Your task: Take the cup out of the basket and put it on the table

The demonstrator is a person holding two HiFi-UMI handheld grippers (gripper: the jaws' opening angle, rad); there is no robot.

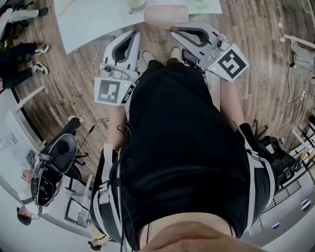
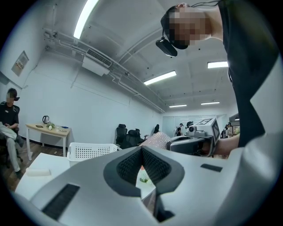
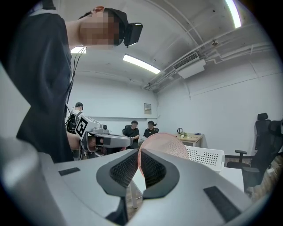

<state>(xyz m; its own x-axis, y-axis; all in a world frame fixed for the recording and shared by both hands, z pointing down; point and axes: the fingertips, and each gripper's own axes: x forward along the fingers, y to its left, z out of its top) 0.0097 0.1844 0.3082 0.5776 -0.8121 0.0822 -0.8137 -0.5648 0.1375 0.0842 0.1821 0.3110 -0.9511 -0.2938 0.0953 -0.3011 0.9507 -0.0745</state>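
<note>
My right tongs [image 3: 138,151] are nearly closed and pinch the wall of the pink cup [image 3: 170,143]. The cup hangs in the air, clear of the white basket [image 3: 205,157], at about the near edge of the surface [image 1: 93,22]. My left tongs [image 2: 141,148] are closed at the tips on nothing. I judge the lift-out done. Setting the cup down and releasing it remain.

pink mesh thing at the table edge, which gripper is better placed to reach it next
Right, most likely: the right gripper has its tips just beside the pink mesh thing and is aimed at it, while the left gripper sits further off.
</note>
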